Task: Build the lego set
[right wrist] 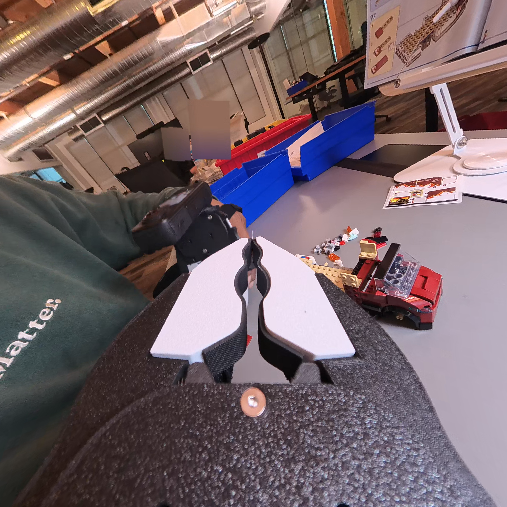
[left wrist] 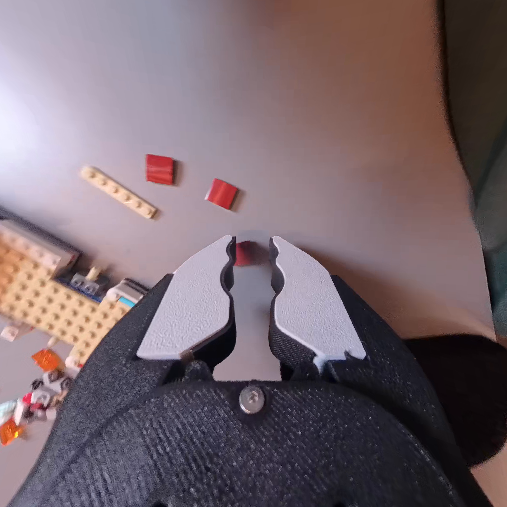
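Left gripper (left wrist: 252, 240) over grey table (left wrist: 301, 123), jaws apart around blurred small red piece (left wrist: 244, 253); two red tiles (left wrist: 160, 169) (left wrist: 221, 193) and tan studded strip (left wrist: 118, 191) beyond, well apart; tan studded plate (left wrist: 52, 307) and loose small bits (left wrist: 41, 389) at left.

red tiles (left wrist: 160, 168) | tan plate (left wrist: 118, 191) | dark-red car (right wrist: 395, 290) | blue bins (right wrist: 333, 144)

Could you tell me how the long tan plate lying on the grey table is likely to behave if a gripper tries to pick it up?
The long tan plate looks thin and lies flat on the table, so it will probably be hard to get under and may slide rather than lift. It is likely light and stiff, being a slim studded strip. Gripped at one end, it might pivot.
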Demonstrator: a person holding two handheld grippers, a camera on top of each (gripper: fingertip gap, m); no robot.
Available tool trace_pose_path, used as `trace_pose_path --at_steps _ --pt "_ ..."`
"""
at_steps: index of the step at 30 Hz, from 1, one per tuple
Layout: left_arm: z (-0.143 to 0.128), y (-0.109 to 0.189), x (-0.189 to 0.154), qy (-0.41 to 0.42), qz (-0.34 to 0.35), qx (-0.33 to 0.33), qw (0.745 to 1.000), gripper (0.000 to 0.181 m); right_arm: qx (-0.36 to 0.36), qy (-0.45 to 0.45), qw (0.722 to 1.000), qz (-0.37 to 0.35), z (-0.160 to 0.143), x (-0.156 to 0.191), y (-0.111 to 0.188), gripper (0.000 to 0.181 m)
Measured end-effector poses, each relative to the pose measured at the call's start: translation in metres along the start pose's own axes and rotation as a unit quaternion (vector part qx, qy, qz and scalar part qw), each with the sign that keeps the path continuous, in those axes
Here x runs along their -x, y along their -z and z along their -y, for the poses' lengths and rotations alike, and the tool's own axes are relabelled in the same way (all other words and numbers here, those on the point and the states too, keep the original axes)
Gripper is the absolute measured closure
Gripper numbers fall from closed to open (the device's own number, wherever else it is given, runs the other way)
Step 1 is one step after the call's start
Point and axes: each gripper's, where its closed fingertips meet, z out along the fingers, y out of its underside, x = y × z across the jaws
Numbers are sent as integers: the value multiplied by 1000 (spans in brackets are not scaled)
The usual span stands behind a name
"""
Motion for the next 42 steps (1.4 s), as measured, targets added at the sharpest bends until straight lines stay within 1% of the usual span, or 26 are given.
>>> trace_pose_path --at_steps 2,4,6,9,14,22,32,35,38,40,42 --pt "1 7 8 41 43 -34 998 154 1 -1 1000 0 -1 0 0 181" --pt "-4 11 15 78 85 -53 992 151 3 -3 1000 1 -2 -1 -1 181" --pt "-13 9 13 106 103 -60 987 149 4 -5 1000 3 -3 -1 -2 181" --pt "-16 2 8 132 105 -79 983 151 8 -8 1000 6 -5 0 -4 181" --pt "-12 -3 8 151 123 -99 976 161 15 -10 1000 8 -9 1 -6 181" --pt "-8 -4 0 165 118 -122 972 159 22 -17 1000 9 -14 -1 -8 181" --pt "-9 -1 4 187 127 -151 962 161 32 -30 999 9 -23 -3 -15 181" --pt "-1 16 10 186 147 -201 950 157 31 -43 999 10 -25 -1 -19 181" --pt "6 41 20 204 172 -277 923 156 28 -57 998 14 -28 4 -28 181" --pt "11 56 23 218 166 -332 903 158 30 -62 998 13 -30 8 -35 181" --pt "12 64 26 224 155 -369 889 161 32 -73 997 13 -32 11 -42 181"
